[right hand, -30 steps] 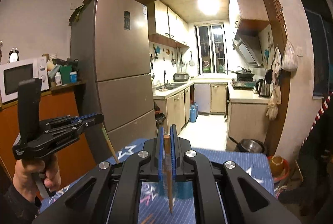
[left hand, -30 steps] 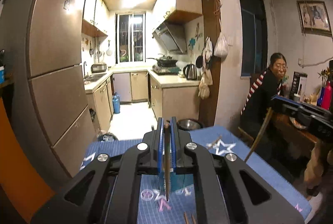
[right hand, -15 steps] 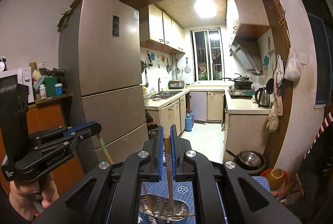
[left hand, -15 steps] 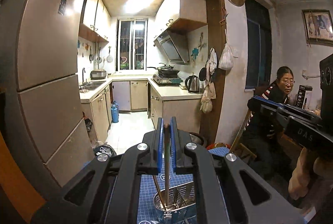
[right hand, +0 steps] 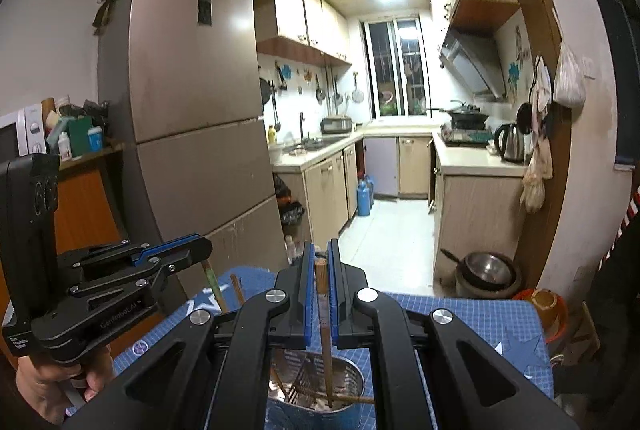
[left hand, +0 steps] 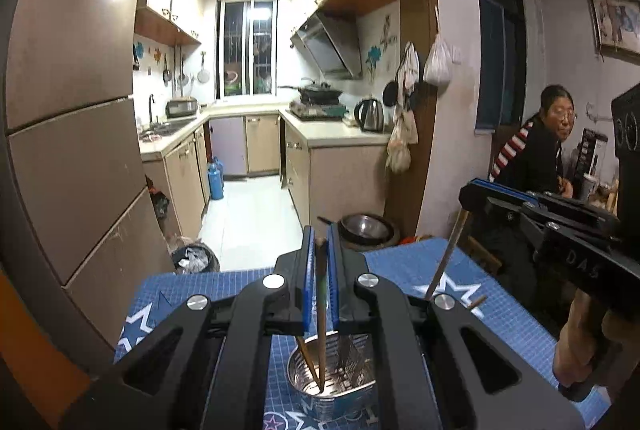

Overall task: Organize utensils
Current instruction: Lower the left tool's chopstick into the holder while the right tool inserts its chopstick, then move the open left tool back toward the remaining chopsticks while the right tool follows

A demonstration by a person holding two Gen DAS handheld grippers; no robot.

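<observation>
My left gripper pinches one chopstick, its tip down inside the shiny metal holder on the blue mat. My right gripper pinches another chopstick over it.

The left gripper was clamped tight, its blue pads nearly meeting, angled slightly downward. The right gripper was likewise pinched closed and tilted down. Each was held by a bare hand around its handle.
</observation>
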